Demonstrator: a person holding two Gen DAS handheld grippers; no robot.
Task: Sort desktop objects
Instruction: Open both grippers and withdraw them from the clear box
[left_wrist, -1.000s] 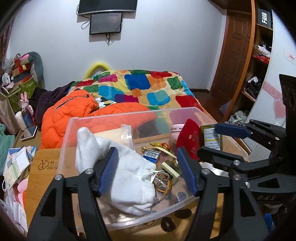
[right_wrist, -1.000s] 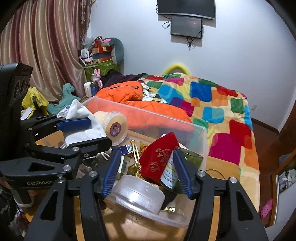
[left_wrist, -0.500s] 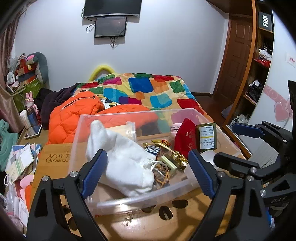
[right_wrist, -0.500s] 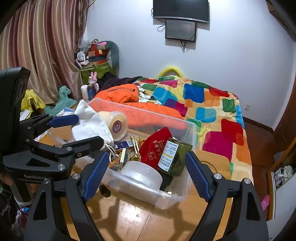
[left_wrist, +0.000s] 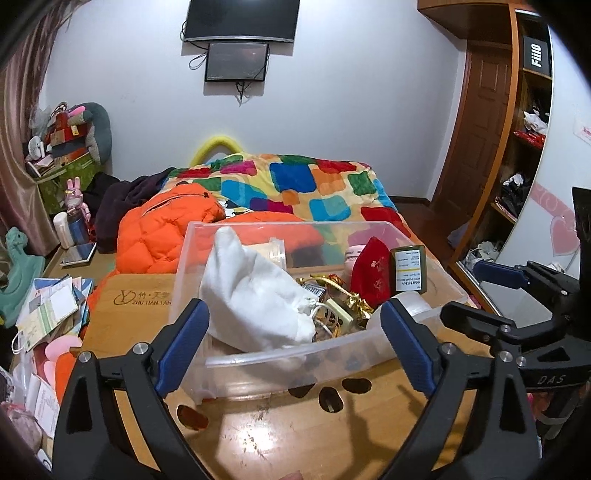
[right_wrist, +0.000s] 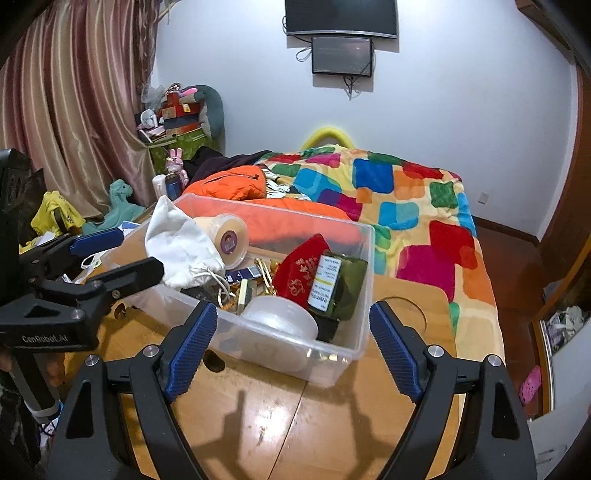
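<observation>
A clear plastic bin (left_wrist: 376, 347) (right_wrist: 364, 266) stands on the wooden table (left_wrist: 280, 435). It holds a white drawstring pouch (left_wrist: 255, 295) (right_wrist: 177, 240), a red pouch (left_wrist: 371, 275) (right_wrist: 301, 269), a dark green jar (left_wrist: 408, 269) (right_wrist: 338, 288), a tape roll (right_wrist: 229, 242), a clear round lid (right_wrist: 280, 317) and small gold items. My left gripper (left_wrist: 293, 347) is open and empty in front of the bin's near wall. My right gripper (right_wrist: 291, 349) is open and empty at the bin's near right side.
A bed with a colourful patchwork blanket (left_wrist: 295, 188) and an orange jacket (left_wrist: 162, 229) lies behind the table. Papers and clutter (left_wrist: 48, 310) crowd the left side. A wooden door and shelves (left_wrist: 517, 129) stand at the right. The table has dark cut-out holes (left_wrist: 332, 398).
Both grippers have drawn back from over the bin's contents to in front of it, and their jaws have opened wider. The bin's contents have not moved.
</observation>
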